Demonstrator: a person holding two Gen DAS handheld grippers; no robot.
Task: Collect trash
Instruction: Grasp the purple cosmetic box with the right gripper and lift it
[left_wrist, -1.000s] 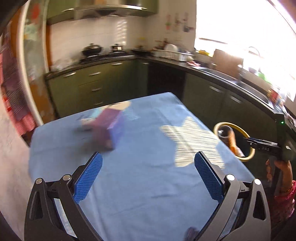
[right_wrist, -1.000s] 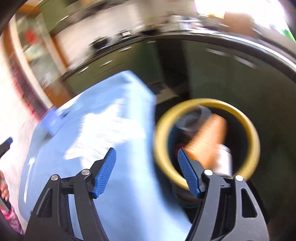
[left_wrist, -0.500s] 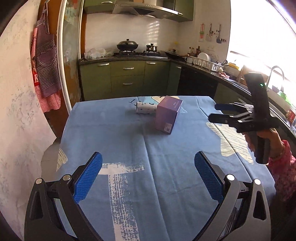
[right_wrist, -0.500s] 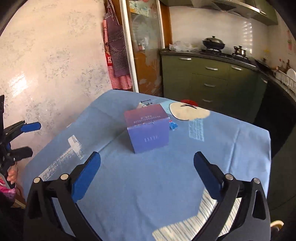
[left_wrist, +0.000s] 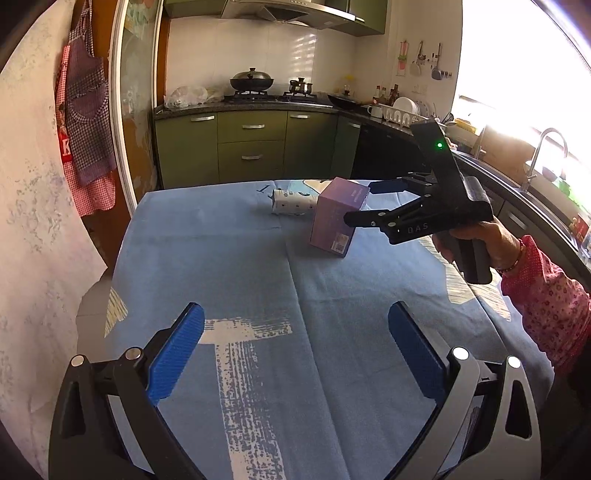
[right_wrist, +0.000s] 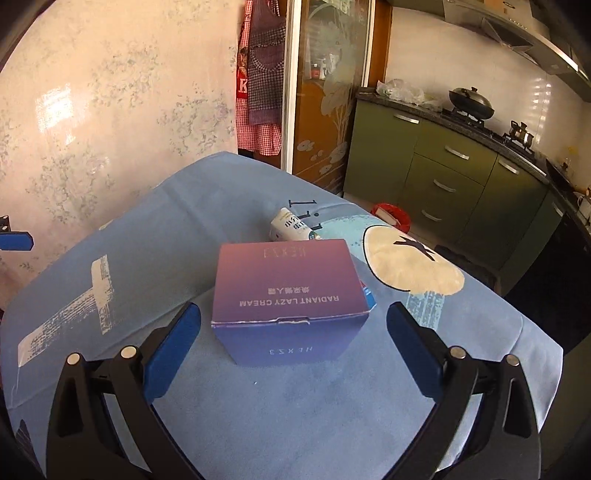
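A purple cardboard box (left_wrist: 338, 216) stands on the blue tablecloth (left_wrist: 258, 266), with a white carton (left_wrist: 293, 201) lying on its side just behind it. My right gripper (left_wrist: 360, 203), held by a hand in a pink sleeve, is open, and its fingers flank the box's near end without touching it. In the right wrist view the purple box (right_wrist: 288, 295) fills the gap ahead of the right gripper (right_wrist: 292, 308), and the white carton (right_wrist: 291, 225) peeks out beyond it. My left gripper (left_wrist: 294, 310) hangs open and empty over the near part of the cloth.
Green kitchen cabinets (left_wrist: 251, 147) and a stove with a pan run behind the table. A marbled wall (left_wrist: 33, 221) stands close on the left. A red object (right_wrist: 391, 214) lies on the floor past the far table edge. A sink counter (left_wrist: 535, 192) runs along the right.
My right gripper swung from the yellow-rimmed bin beside the table to the purple box, and its jaws widened. The left gripper swung left, then held still.
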